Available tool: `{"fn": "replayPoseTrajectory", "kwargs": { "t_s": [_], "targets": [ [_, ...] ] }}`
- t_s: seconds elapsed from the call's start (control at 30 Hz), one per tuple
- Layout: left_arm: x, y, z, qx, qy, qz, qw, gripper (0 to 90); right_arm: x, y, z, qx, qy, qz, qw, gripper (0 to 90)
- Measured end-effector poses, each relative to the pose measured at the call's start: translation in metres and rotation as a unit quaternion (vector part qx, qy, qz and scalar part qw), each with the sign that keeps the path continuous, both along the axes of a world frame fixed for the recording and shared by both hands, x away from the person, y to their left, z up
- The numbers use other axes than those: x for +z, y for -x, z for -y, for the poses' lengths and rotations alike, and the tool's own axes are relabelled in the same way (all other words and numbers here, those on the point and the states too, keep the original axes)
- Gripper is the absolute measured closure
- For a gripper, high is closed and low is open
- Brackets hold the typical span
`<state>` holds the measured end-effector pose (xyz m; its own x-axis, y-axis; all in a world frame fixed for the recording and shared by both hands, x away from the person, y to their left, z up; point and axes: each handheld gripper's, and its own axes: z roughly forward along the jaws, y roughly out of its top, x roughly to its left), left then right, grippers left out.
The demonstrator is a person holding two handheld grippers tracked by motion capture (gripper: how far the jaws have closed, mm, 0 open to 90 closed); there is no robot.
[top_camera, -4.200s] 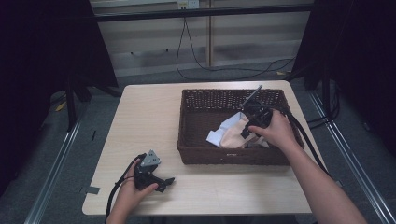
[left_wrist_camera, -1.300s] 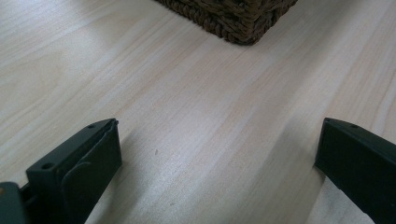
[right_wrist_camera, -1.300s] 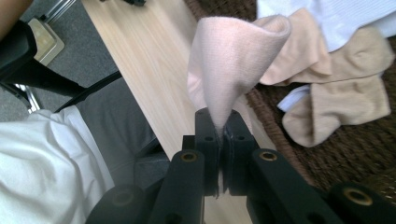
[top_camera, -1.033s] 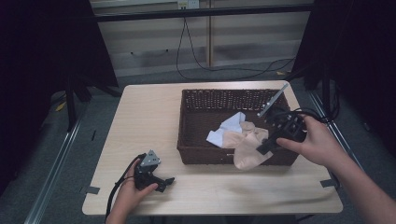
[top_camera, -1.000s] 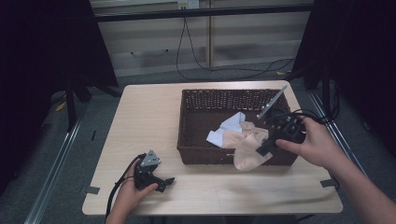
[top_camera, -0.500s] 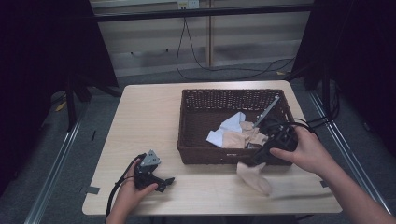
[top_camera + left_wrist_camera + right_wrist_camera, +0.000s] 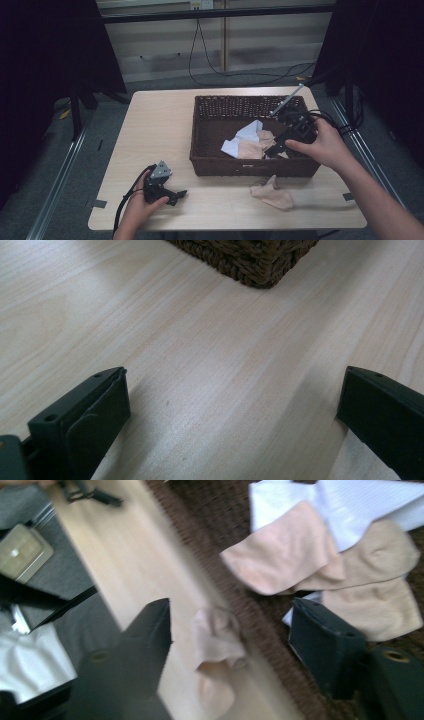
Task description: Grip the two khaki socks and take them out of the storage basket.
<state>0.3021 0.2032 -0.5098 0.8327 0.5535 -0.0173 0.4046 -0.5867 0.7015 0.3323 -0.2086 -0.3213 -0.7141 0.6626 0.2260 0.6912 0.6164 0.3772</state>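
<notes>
So the beige sock point(image 7: 272, 192) that was dangling from the right tool point(image 7: 280, 144) a second ago is now lying on the counter point(image 7: 160, 125), just in front of the basket point(image 7: 210, 165). That tool's jaws have just been opening and nothing sits between them; it's back over the basket, above the remaining pile of socks point(image 7: 252, 145). Looks like one sock is out and the next pick is coming. The left tool point(image 7: 167, 192) rests released on the counter, holding nothing.

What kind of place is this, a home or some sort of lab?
Probably a lab or recording setup, not a home: a bare wooden table hemmed in by black curtains, loose cables along the back wall, and metal rails on the grey floor. A wicker basket of socks sits on the table.
</notes>
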Motion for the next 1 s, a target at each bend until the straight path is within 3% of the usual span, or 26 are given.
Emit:
{"fn": "replayPoseTrajectory", "kwargs": {
  "t_s": [0.33,0.53,0.7,0.8,1.0],
  "targets": [
    [0.0,0.0,0.0,-0.002,-0.003,0.001,1.0,0.0,-0.033,-0.04,0.003,-0.053,0.026,0.012,0.9982,19.7],
    [0.0,0.0,0.0,-0.002,-0.003,0.001,1.0,0.0,-0.06,-0.052,-0.003,-0.054,0.043,0.013,0.9975,20.6],
    [0.0,0.0,0.0,-0.002,-0.003,0.001,1.0,0.0,-0.073,-0.057,-0.01,-0.054,0.058,0.01,0.9968,26.6],
    [0.0,0.0,0.0,-0.002,-0.003,0.001,1.0,0.0,-0.082,-0.063,-0.014,-0.048,0.06,0.019,0.9968,36.3],
    [0.0,0.0,0.0,-0.001,-0.001,0.001,1.0,0.0,-0.095,-0.072,-0.02,-0.035,0.072,0.007,0.9968,52.4]
  ]
}}
